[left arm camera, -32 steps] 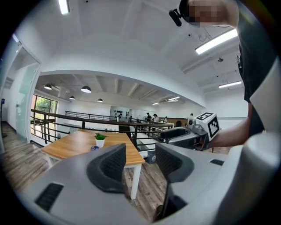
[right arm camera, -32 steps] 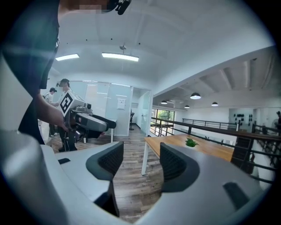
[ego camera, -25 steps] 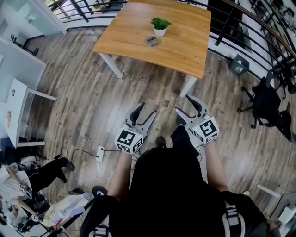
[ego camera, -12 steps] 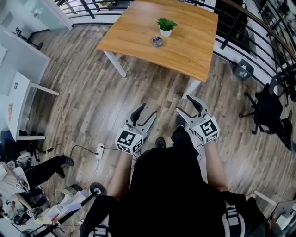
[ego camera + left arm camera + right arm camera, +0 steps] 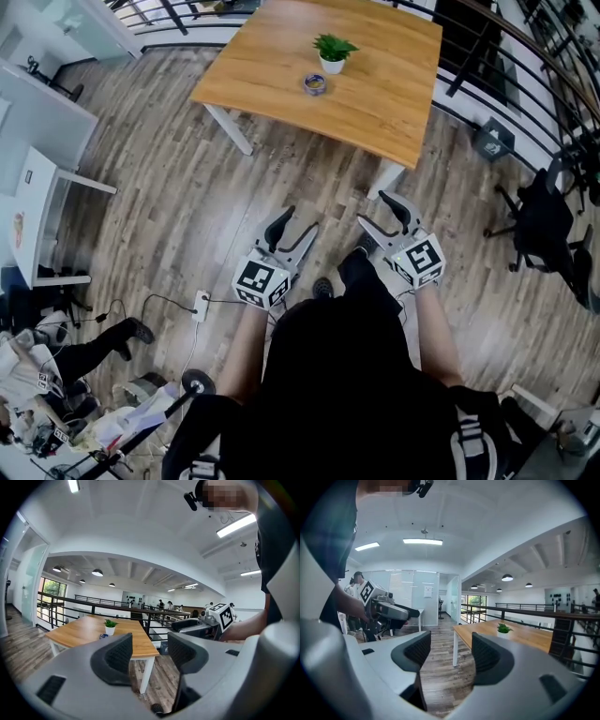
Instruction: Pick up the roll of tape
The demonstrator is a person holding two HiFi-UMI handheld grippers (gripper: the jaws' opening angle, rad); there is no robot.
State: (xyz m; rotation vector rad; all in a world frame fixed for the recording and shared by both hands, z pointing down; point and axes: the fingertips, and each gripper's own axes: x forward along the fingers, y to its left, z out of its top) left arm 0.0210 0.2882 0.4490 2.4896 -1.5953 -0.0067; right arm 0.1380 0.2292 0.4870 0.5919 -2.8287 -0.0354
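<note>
Tape roll (image 5: 314, 84) on table (image 5: 380, 89), well ahead of L claw (image 5: 298, 222) & R claw (image 5: 377, 212), both wide, empty

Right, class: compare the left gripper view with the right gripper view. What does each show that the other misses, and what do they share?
Only the left gripper view shows the roll of tape, beside the potted plant, and the right gripper. Only the right gripper view shows the left gripper. Both show the wooden table, the plant, and their own jaws apart with nothing between.
</note>
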